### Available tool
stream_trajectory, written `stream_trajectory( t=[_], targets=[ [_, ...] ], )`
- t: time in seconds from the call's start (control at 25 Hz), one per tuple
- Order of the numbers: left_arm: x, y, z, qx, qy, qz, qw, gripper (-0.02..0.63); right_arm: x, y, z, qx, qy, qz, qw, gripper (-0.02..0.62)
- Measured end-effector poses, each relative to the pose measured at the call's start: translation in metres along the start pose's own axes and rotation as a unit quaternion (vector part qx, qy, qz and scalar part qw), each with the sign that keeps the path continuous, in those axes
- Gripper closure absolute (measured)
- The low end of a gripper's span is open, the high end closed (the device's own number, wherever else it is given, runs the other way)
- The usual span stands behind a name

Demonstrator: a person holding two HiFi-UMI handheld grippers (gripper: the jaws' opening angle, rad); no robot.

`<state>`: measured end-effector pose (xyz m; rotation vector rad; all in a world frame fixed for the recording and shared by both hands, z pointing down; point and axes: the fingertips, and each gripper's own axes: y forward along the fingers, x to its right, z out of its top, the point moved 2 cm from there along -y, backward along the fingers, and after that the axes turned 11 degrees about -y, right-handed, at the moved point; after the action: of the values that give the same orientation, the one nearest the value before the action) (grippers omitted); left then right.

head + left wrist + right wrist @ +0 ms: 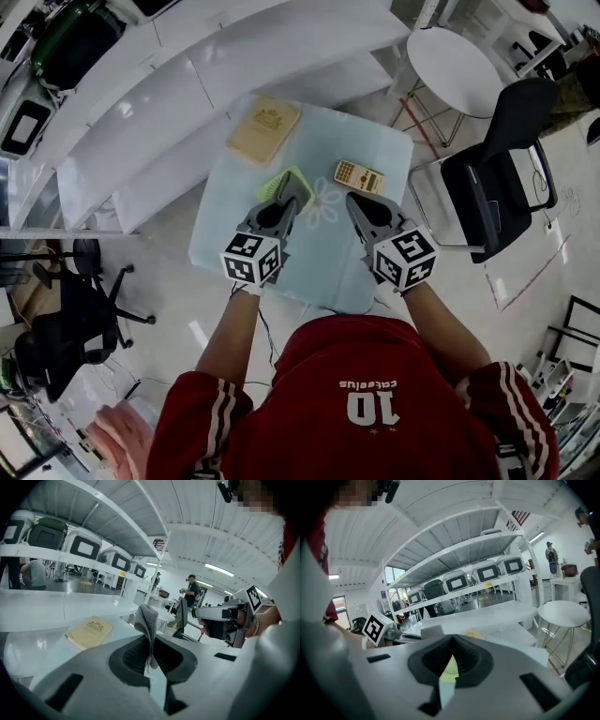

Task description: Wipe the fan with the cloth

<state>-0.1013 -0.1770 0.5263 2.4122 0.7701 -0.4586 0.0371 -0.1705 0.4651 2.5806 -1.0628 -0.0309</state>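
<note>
Grey knit cloth (pixel 149 620): hanging pinched between fingers of left gripper (pixel 291 195), right over the fan. Yellow-green fan (pixel 276 184): lying flat on pale surface (pixel 225 239), between tan book (pixel 263 129) and calculator (pixel 359 175). Right gripper (pixel 356 201): fingers closed together, gripping nothing, hovering beside fan.

Risk: nothing is bracing the fan, so a wipe is prob. going to skid it toward the book. Thin pinch on cloth could also be letting it slip out.

Cloth (pixel 148 620) knitted, rough; table (pixel 380 141) glossy; booklet (pixel 263 128) matt paper.
</note>
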Motion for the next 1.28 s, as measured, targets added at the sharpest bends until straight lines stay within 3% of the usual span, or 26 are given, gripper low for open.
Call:
stream_trajectory(
  t=[0.64, 1.28],
  targets=[
    [-0.052, 0.050, -0.020, -0.045, -0.017, 0.035, 0.9982, 0.580, 0.008, 0.021, -0.021, -0.025, 0.012, 0.007, 1.000, 0.592],
    [-0.078, 0.077, -0.040, -0.081, -0.034, 0.045, 0.9951, 0.580, 0.007, 0.024, -0.057, -0.064, 0.019, 0.000, 0.998, 0.592]
  ],
)
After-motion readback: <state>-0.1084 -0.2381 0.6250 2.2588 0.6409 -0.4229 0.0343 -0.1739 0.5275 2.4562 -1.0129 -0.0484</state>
